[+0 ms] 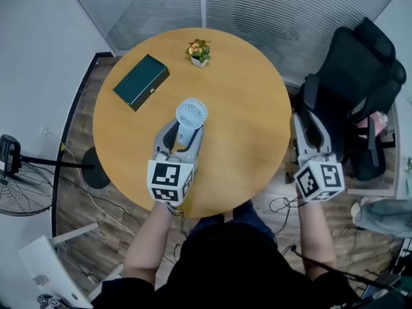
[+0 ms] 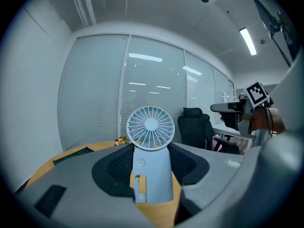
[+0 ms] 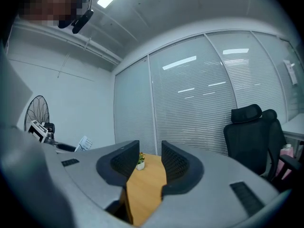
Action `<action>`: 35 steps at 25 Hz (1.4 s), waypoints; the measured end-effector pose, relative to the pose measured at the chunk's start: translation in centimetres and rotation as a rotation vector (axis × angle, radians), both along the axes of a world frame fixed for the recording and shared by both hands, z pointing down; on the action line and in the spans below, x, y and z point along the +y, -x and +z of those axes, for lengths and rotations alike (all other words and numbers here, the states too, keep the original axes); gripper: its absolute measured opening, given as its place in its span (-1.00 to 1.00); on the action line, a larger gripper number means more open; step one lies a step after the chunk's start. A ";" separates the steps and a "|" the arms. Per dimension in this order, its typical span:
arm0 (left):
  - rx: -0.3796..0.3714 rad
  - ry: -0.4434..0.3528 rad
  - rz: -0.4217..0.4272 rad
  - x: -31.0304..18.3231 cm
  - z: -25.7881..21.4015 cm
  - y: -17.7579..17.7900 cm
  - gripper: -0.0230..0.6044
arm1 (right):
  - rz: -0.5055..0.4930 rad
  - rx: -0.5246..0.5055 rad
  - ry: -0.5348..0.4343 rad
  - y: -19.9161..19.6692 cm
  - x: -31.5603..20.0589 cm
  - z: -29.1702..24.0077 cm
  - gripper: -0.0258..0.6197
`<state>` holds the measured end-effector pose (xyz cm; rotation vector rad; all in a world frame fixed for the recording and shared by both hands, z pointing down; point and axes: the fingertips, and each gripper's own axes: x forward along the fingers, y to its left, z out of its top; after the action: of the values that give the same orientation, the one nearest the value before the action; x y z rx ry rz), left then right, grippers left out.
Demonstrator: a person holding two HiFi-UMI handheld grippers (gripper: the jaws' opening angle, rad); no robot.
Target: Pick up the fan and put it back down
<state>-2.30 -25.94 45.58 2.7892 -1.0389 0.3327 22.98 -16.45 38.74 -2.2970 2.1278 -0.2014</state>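
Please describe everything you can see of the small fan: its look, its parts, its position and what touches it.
The fan is small and pale blue, and it looks like plastic. It has a round head with a spoked grille, a thick body with a round button, and a slot low on the front. It stands upright over the near part of the round wooden table. The left hand-held gripper holds its body between both pads. Whether its base rests on the table cannot be told.

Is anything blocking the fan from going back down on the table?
Nothing visible does. The left gripper clamps the fan between its fingers, with bare table around it. The box and plant lie farther back, and the right gripper is open off the table's right edge.
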 end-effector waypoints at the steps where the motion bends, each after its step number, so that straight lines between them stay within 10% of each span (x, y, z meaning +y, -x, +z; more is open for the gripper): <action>1: -0.011 0.006 0.006 0.0 0.5 -0.8 -0.24 | 0.001 -0.005 0.003 -0.6 0.0 0.3 -0.45; 35: -0.350 0.402 -0.071 -3.4 25.7 -19.5 -0.24 | -0.104 -0.056 0.123 -19.4 -5.4 7.2 -0.48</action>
<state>17.24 -29.39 71.27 2.3759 -0.9969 0.9327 42.42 -21.81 45.92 -2.2145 2.2693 -0.4030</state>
